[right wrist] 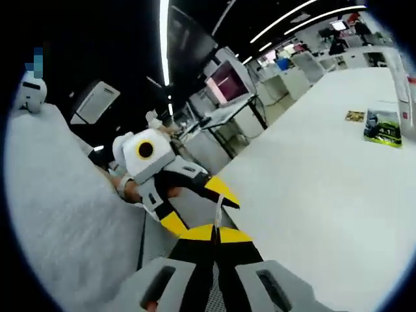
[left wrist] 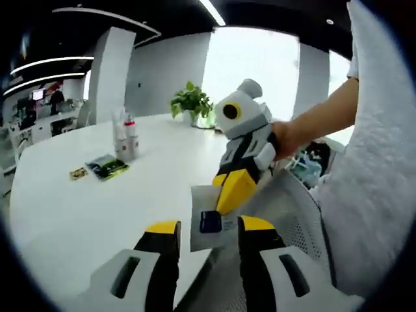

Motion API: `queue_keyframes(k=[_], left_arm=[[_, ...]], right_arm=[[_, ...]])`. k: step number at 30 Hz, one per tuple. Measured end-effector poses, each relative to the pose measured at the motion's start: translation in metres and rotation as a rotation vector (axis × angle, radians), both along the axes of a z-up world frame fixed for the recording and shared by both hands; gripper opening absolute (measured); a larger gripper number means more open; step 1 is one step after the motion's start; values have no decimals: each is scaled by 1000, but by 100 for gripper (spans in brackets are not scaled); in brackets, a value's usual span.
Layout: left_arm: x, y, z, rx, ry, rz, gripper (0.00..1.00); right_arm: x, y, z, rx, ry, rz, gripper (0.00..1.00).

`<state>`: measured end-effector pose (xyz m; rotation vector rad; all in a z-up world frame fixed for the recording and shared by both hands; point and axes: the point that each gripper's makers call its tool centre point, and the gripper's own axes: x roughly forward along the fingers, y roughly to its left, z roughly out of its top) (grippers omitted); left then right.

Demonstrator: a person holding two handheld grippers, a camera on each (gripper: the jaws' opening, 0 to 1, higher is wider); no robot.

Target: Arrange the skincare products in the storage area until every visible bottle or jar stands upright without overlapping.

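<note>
sachet: a thin flat packet [left wrist: 209, 224] with a dark patch is seen in the left gripper view, off the near edge of the surface – pinched at its top edge by the right claw; in the right gripper view it is seen edge-on as a pale sliver [right wrist: 217, 214]
right claw [left wrist: 229, 205]: clamped on the sachet, yellow tips together
left claw [left wrist: 209, 229]: jaws apart, the sachet's lower part lying between the tips – contact cannot be told; in the right gripper view it is seen at [right wrist: 198, 205]
bottles [left wrist: 125, 138]: a small cluster upright far across the white surface [left wrist: 84, 214], well apart from both claws
packets: a green one [left wrist: 108, 166] and a small yellowish one [left wrist: 78, 173] lie flat just beside the bottles
plant [left wrist: 191, 103]: at the far edge, not a target
handling (judged): sachet light, limp, likely slick film – it would flop if held by one corner; best taken on a sealed edge, flat between the pads
bottles (judged): rigid, tall and narrow, tippy – best gripped around the body, low
risk (judged): the sachet will not stand unaided; leaning it on the bottles could topple them
</note>
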<state>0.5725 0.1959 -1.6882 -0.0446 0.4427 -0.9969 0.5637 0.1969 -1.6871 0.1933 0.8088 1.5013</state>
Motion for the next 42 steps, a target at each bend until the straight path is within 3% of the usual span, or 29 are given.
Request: queue_keyframes(k=[6,9,17,24,34,42], left_arm=[[-3,1,-5,-10,50,-23,19],[-1,3,-5,-55,113,-6,17],[-4,2,-5,-81,155,-9,2],[-9,0,-9,-65,177,-26,0],[-2,8,-3,-147,240,22,0],[1,14,1,-169,233,49,0]], right_arm=[[-4,4,4,9,-19,28,0],[-3,4,2,12,-29,28,0],[2,2,-2,14,-22,-14,0],[-1,0,-7,17,20,-32,0],[15,2,1,65,78,-130,4],[15,0,-6,46,115,-139,8]])
